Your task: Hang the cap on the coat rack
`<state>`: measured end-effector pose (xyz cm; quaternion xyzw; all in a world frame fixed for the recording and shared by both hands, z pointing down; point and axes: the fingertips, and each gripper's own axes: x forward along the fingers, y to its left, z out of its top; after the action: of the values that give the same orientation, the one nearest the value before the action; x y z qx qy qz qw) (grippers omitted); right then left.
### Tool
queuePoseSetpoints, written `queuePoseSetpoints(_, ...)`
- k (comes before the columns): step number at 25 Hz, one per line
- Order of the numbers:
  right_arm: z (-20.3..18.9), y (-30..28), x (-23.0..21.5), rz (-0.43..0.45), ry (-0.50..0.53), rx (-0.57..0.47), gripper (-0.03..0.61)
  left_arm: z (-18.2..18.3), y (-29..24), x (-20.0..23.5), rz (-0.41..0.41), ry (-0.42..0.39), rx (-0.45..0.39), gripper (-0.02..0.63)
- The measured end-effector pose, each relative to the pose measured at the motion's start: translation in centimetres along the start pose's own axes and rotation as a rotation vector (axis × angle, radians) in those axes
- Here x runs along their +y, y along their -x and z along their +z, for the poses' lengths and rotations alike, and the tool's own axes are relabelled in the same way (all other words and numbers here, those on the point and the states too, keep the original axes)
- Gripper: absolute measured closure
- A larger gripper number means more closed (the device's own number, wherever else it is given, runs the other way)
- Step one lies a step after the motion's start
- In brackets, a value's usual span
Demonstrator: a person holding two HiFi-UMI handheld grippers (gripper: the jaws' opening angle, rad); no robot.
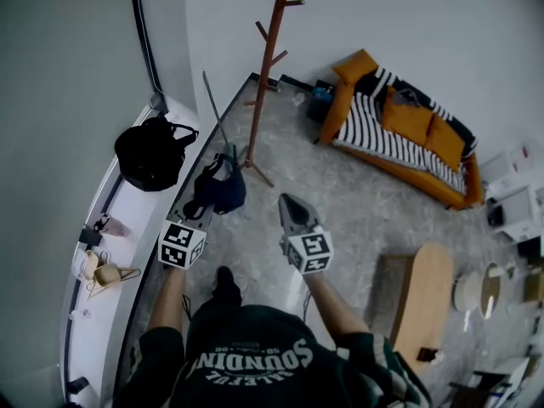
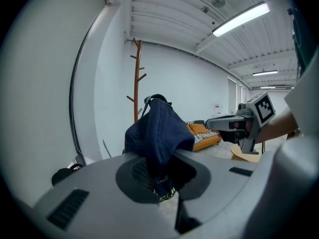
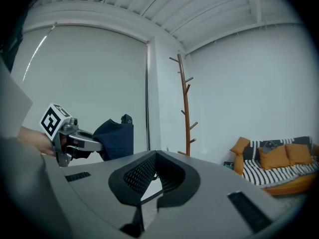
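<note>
A navy cap [image 1: 219,187] hangs from my left gripper [image 1: 206,209], which is shut on its edge. In the left gripper view the cap's cloth [image 2: 159,128] rises out of the closed jaws [image 2: 162,179]. The brown wooden coat rack [image 1: 268,66] stands on the floor just beyond the cap, near the wall corner; its pegs are bare. It also shows as the rack [image 2: 137,78] behind the cap and as the rack [image 3: 185,108] ahead of my right gripper. My right gripper [image 1: 286,202] is held beside the cap, shut and empty [image 3: 149,183].
A black bag [image 1: 153,153] and small items sit on the white ledge [image 1: 106,262] at the left. A thin rod [image 1: 214,109] leans by the rack. An orange striped sofa [image 1: 399,134] stands against the far wall, a wooden table [image 1: 425,304] at the right.
</note>
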<state>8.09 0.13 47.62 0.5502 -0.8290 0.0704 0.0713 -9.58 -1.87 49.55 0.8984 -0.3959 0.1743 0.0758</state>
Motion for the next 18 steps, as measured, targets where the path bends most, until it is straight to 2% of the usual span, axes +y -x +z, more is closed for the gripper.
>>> queuePoseSetpoints(6, 0.5, -4.5, 0.8, -0.033, -0.005, 0.008, 0.580, 0.4, -2.0, 5.2, -0.022, -0.010, 0.006, 0.591)
queuePoseSetpoints(9, 0.0, -5.8, 0.6, -0.054, -0.004, 0.044, 0.580, 0.4, -3.1, 6.8, -0.036, -0.007, 0.013, 0.591)
queuePoseSetpoints(18, 0.3, -10.1, -3.2, -0.081, -0.027, 0.047, 0.580, 1.5, -8.1, 9.8, -0.056, 0.006, 0.034, 0.591)
